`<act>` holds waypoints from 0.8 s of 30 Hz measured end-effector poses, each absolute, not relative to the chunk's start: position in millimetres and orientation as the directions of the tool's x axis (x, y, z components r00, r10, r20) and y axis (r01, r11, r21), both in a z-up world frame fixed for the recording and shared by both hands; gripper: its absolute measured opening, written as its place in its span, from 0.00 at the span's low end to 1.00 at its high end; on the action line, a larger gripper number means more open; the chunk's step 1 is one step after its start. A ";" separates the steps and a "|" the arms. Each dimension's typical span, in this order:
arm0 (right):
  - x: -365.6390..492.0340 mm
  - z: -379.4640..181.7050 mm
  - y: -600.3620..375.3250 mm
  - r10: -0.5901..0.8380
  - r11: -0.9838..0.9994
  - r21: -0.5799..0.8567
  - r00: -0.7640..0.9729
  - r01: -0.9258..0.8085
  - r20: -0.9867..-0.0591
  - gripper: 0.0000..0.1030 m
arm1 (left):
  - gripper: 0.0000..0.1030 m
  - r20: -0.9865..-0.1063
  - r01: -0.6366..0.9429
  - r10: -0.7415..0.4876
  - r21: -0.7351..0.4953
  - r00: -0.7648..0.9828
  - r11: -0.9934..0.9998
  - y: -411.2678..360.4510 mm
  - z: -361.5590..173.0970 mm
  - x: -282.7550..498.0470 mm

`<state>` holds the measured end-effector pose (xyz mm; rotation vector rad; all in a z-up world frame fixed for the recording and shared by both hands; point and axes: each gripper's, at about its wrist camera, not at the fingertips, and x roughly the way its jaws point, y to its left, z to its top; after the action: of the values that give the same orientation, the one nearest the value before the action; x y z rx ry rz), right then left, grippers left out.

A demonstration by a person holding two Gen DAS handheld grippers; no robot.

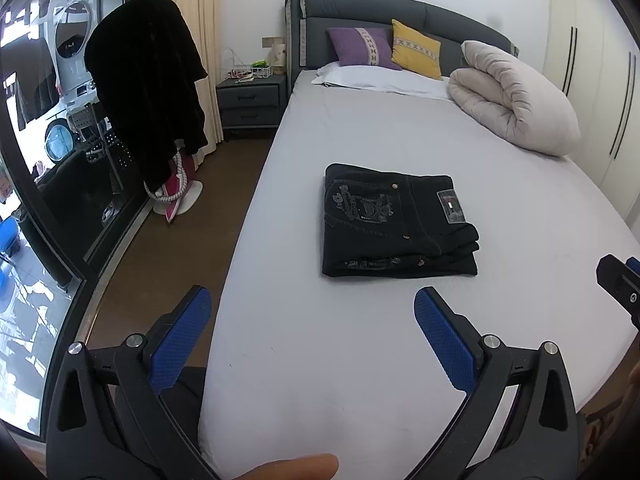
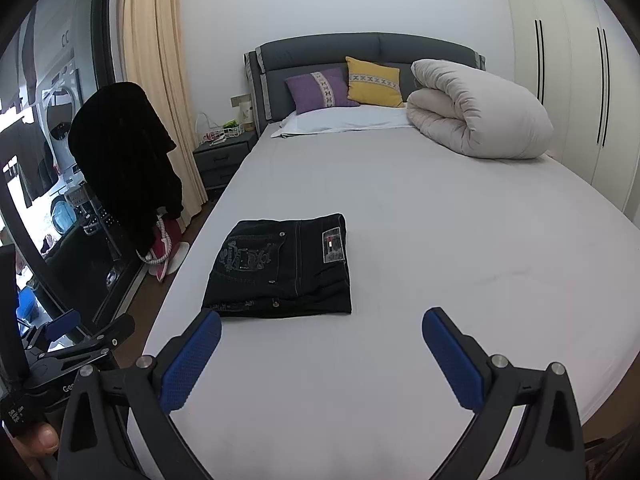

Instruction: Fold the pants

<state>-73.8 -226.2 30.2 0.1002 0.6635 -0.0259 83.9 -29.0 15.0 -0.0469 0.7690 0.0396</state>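
Left tongs (image 1: 312, 312) spread wide, empty, low over the bed (image 1: 360, 360); right tongs (image 2: 322, 330) likewise agape, gripping nothing; just beyond, one pair of black pants (image 1: 396, 224) folded into a compact stack mid-mattress; probably soft yet weighty denim, best pinched at the layered edge; farther off, two cushions, one rolled duvet (image 1: 516, 100).

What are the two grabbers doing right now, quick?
Left hand-held gripper: open, holding nothing.
Right hand-held gripper: open, holding nothing; the folded black jeans lie untouched on the bed.
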 end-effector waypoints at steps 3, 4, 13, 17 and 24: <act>-75.0 31.4 -225.1 0.005 0.996 0.077 0.789 0.054 -0.615 1.00 | 1.00 -0.696 -0.054 0.019 -0.028 0.718 0.998 -29.4 14.7 83.6; -75.3 31.4 -224.9 0.003 0.996 0.074 0.789 0.054 -0.615 1.00 | 1.00 -0.695 -0.053 0.018 -0.029 0.719 0.998 -29.5 14.4 83.5; -75.4 31.9 -223.6 0.004 0.997 0.066 0.787 0.046 -0.617 1.00 | 1.00 -0.695 -0.059 0.023 -0.028 0.718 0.998 -30.4 14.1 81.8; -75.4 31.8 -223.5 0.004 0.997 0.065 0.785 0.046 -0.619 1.00 | 1.00 -0.696 -0.060 0.023 -0.029 0.718 0.998 -30.6 13.5 82.1; -74.1 26.6 -223.4 0.007 0.997 0.062 0.780 0.042 -0.626 1.00 | 1.00 -0.699 -0.060 0.022 -0.030 0.715 0.998 -31.8 11.5 82.1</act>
<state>-74.1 -223.4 26.6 0.0740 0.6760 -0.0189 82.1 -31.8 11.5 -0.0513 0.7734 0.0451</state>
